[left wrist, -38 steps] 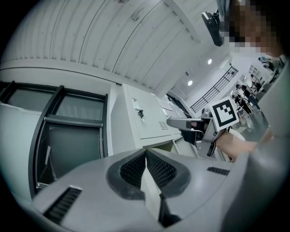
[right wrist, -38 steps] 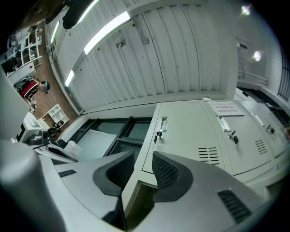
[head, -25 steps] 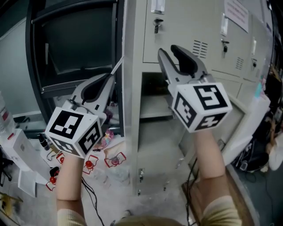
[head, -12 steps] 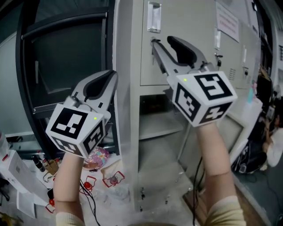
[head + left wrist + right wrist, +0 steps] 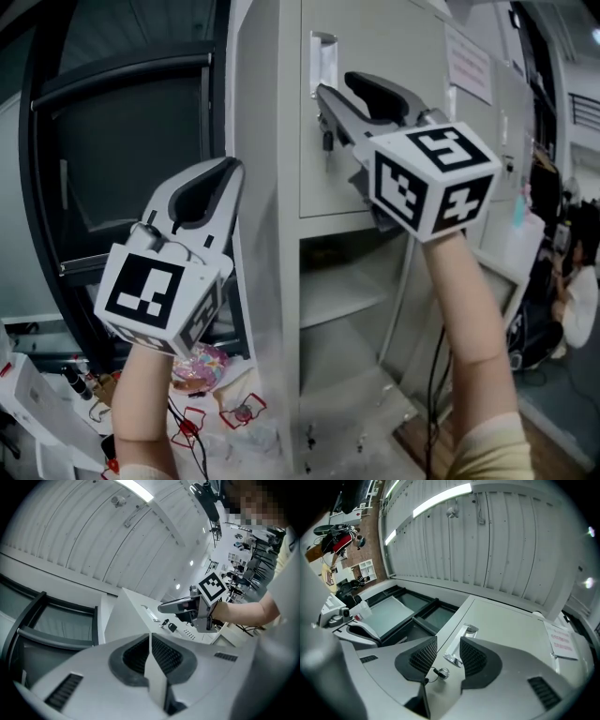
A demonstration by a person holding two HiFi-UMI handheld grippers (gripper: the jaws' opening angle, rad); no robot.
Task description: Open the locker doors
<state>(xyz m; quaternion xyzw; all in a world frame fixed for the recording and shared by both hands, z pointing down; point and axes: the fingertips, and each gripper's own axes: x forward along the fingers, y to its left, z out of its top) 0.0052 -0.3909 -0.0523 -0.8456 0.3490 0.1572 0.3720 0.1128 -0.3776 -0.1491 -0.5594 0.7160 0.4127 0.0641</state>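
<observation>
Against grey lockers (image 5: pixel 375 150), both arms upraised: right claw (image 5: pixel 334 86) just opening about the handle (image 5: pixel 461 639), left claw (image 5: pixel 232 169) closed.

Locker (image 5: pixel 375 141): pale grey; handle (image 5: pixel 322 58) chrome. Left gripper (image 5: pixel 232 167) and right gripper (image 5: pixel 336 86): grey, black ribbed pads (image 5: pixel 473 658), black-and-white patterned cubes (image 5: pixel 431 178). Window frame (image 5: pixel 122 70): black.

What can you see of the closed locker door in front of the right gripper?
The locker door is pale grey painted metal, shut and upright, above an open compartment. Near its left edge sit a shiny metal handle and, below it, a round lock with what looks like a key. The right gripper, whose jaws have just been opening, points at the handle, which shows beyond the gap, ungripped.
</observation>
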